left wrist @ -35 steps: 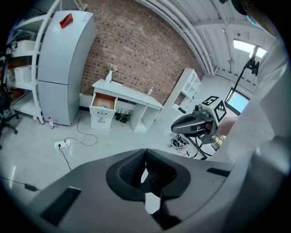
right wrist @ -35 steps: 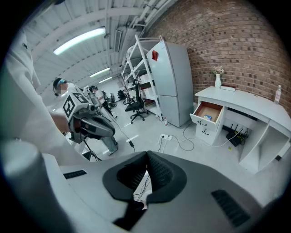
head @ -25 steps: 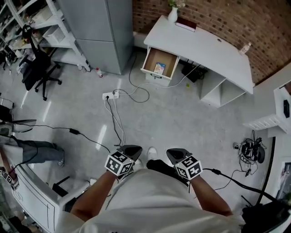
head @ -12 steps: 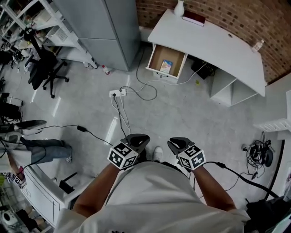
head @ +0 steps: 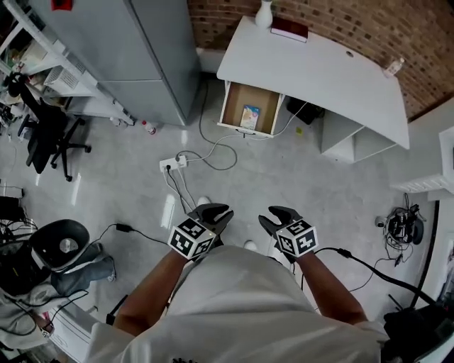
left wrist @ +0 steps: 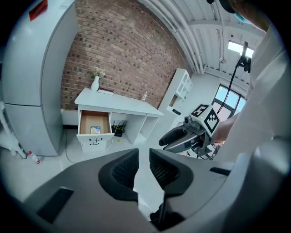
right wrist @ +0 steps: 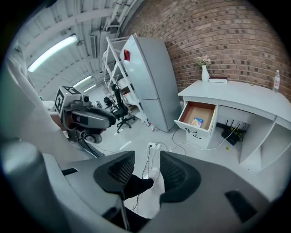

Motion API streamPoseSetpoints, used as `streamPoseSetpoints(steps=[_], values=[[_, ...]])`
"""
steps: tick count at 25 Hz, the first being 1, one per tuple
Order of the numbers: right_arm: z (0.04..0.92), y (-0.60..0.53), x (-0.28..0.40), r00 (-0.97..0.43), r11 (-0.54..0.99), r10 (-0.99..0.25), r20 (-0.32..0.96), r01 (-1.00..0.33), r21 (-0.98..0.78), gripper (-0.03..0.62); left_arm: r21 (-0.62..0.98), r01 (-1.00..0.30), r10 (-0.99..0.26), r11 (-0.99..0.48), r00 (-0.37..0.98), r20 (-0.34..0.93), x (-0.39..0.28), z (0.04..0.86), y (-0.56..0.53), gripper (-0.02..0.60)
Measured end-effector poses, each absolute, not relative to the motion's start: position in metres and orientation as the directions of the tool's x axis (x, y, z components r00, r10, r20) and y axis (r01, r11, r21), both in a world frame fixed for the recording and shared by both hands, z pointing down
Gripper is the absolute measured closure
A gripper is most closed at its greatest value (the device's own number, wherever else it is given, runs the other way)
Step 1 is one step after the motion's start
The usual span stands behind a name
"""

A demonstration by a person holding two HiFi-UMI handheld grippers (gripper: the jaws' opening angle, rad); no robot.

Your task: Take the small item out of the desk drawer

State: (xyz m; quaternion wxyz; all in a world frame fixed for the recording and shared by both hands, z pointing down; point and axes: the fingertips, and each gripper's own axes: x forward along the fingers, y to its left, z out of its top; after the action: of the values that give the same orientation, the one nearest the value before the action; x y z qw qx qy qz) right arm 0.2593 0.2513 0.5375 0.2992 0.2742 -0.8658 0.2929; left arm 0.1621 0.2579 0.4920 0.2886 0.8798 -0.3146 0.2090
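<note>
The white desk (head: 319, 71) stands against the brick wall, far ahead of me. Its drawer (head: 236, 99) is pulled open, with a small colourful item (head: 249, 115) lying flat inside. That item (left wrist: 95, 130) shows in the left gripper view, and the item (right wrist: 197, 121) in the right gripper view too. My left gripper (head: 216, 210) hangs over the floor with a narrow gap between its jaws and nothing in it. My right gripper (head: 273, 215) is beside it. Its jaws have just been opening and hold nothing.
A power strip (head: 174, 164) and trailing cables (head: 213, 145) lie on the floor between me and the drawer. A tall grey cabinet (head: 142, 49) stands left of the desk. An office chair (head: 46, 131) is at the left. A vase (head: 264, 14) and book (head: 289, 28) sit on the desk.
Both grippers and the head view have travelled forward across the floor. The right gripper's jaws have parted. The drawer and item have not moved.
</note>
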Motion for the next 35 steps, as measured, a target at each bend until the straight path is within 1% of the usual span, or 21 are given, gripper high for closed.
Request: streamPoseSetpoints(steps=[2,7,10,14,16,19,23,26,30,35], values=[[0.535,0.221,0.236,-0.647,0.642,-0.331,0.687,-0.688,-0.339,0.401,0.386,-0.647,-0.402,-0.658,0.735,0.546,0.138,0.488,0.226,0.475],[0.542,0.135,0.183,-0.580,0.551,-0.398,0.711,-0.770,-0.320,0.395,0.385,-0.615,-0.364,-0.688,0.752,0.550,0.072,0.485,0.145,0.471],[0.558,0.091,0.152,-0.550,0.479,-0.428,0.717,-0.811,-0.336,0.387,0.375,-0.594,-0.336,-0.711,0.756,0.562,0.036,0.494,0.113,0.486],[0.569,0.033,0.124,-0.519,0.443,-0.466,0.717,-0.838,-0.319,0.381,0.397,-0.605,-0.328,-0.691,0.751,0.573,0.006,0.510,0.073,0.538],[0.574,0.004,0.118,-0.512,0.438,-0.469,0.720,-0.842,-0.314,0.379,0.416,-0.608,-0.321,-0.676,0.751,0.577,0.004,0.512,0.055,0.548],[0.593,-0.043,0.118,-0.494,0.422,-0.467,0.733,-0.853,-0.307,0.360,0.442,-0.592,-0.292,-0.673,0.763,0.577,0.010,0.516,0.028,0.554],[0.627,-0.110,0.132,-0.471,0.368,-0.482,0.739,-0.874,-0.317,0.327,0.435,-0.593,-0.273,-0.677,0.752,0.600,0.022,0.522,-0.012,0.557],[0.653,-0.168,0.147,-0.436,0.328,-0.479,0.762,-0.894,-0.305,0.304,0.458,-0.615,-0.270,-0.643,0.741,0.615,0.032,0.526,-0.053,0.557],[0.704,-0.232,0.162,-0.389,0.292,-0.461,0.797,-0.915,-0.277,0.275,0.463,-0.616,-0.232,-0.637,0.727,0.647,0.053,0.544,-0.095,0.557],[0.762,-0.287,0.170,-0.345,0.243,-0.431,0.834,-0.934,-0.261,0.261,0.483,-0.637,-0.243,-0.601,0.721,0.648,0.069,0.560,-0.148,0.557]])
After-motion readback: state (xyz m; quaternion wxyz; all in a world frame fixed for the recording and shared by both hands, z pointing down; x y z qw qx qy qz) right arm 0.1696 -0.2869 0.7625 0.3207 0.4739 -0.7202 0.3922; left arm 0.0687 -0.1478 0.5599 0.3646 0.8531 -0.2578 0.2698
